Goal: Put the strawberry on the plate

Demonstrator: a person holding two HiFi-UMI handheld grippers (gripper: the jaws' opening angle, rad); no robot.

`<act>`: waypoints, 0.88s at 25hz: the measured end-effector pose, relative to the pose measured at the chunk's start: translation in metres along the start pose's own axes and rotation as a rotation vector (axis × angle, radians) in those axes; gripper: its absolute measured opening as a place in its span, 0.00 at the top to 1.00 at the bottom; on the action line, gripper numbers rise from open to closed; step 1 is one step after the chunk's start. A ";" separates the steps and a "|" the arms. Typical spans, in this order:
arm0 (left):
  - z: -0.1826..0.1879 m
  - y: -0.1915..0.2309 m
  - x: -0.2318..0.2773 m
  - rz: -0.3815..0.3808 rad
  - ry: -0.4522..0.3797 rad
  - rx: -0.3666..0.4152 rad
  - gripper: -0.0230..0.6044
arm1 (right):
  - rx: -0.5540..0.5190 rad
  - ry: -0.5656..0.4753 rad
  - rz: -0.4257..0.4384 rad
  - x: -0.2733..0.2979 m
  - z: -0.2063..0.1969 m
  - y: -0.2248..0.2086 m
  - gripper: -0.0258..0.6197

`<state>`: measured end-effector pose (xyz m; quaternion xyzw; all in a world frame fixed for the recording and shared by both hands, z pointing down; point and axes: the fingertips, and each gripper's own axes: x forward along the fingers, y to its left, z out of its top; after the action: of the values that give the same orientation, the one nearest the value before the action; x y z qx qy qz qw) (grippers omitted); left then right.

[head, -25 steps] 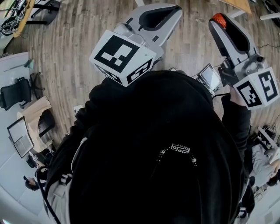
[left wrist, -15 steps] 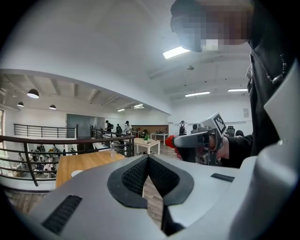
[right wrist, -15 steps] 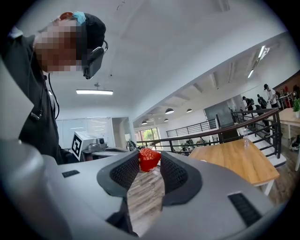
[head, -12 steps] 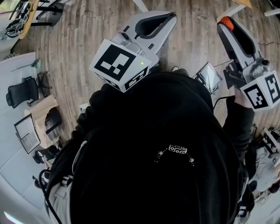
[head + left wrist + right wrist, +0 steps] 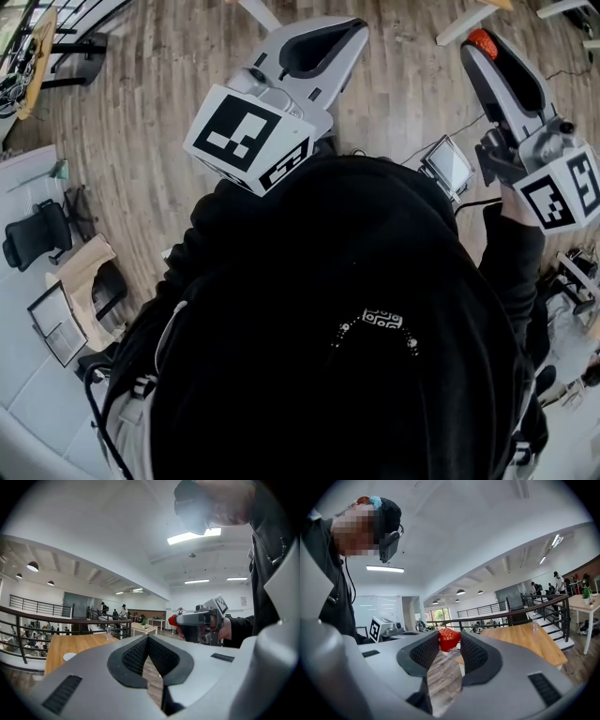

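Note:
A red strawberry (image 5: 482,41) sits pinched at the tips of my right gripper (image 5: 477,50), held level over the wooden floor. In the right gripper view the strawberry (image 5: 449,638) fills the gap between the two dark pads of that gripper (image 5: 450,635). My left gripper (image 5: 363,25) is beside it on the left, its jaws closed tip to tip with nothing between them. The left gripper view shows the closed tips of the left gripper (image 5: 147,638), with the right gripper (image 5: 197,619) and the strawberry (image 5: 173,619) beyond. No plate is clearly in view.
The person's dark hooded top fills the lower head view. On the floor below are an office chair (image 5: 28,234) and a small screen (image 5: 448,166). A wooden table (image 5: 525,639) with a small white disc (image 5: 69,656), a railing (image 5: 56,620) and distant people lie ahead.
Both grippers have travelled across the room and the floor beneath has shifted in the head view. The strawberry stays in the right jaws. The left jaws stay closed.

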<state>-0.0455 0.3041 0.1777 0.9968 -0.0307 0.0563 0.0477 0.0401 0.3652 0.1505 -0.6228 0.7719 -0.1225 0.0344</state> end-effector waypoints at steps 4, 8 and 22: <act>-0.002 0.007 0.010 -0.043 -0.005 0.003 0.97 | -0.024 0.000 -0.037 0.002 0.006 -0.008 0.73; 0.004 0.026 0.025 -0.069 -0.014 0.016 0.97 | -0.028 0.001 -0.052 0.019 0.009 -0.020 0.73; 0.026 0.157 0.055 -0.104 0.022 0.020 0.97 | -0.035 0.008 -0.097 0.142 0.052 -0.051 0.73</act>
<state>0.0016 0.1424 0.1722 0.9968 0.0224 0.0648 0.0410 0.0675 0.2098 0.1265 -0.6595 0.7430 -0.1129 0.0143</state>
